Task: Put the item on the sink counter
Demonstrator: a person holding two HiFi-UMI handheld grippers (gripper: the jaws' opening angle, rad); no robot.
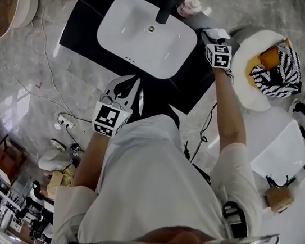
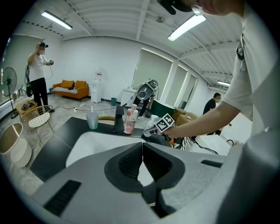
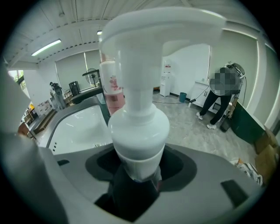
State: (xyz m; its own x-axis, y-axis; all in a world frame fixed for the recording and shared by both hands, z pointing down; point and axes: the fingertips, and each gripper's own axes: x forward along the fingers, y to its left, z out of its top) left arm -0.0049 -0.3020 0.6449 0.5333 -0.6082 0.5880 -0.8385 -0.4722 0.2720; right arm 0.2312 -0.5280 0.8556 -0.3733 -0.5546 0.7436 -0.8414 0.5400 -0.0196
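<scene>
Gripping a white pump bottle [image 3: 139,124], right gripper [image 1: 214,37] fingers clamp its neck over the black tabletop [image 1: 81,25], just right of the basin [image 1: 120,37]. Left gripper [image 2: 142,151] fingers closed, empty, in front of the basin.

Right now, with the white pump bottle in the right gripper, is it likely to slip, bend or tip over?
The pump bottle looks like rigid plastic, so it probably will not bend. Its smooth, rounded shoulder may be slippery. The wide pump head sits high on a thin neck, so it could tip once set on the counter.
</scene>
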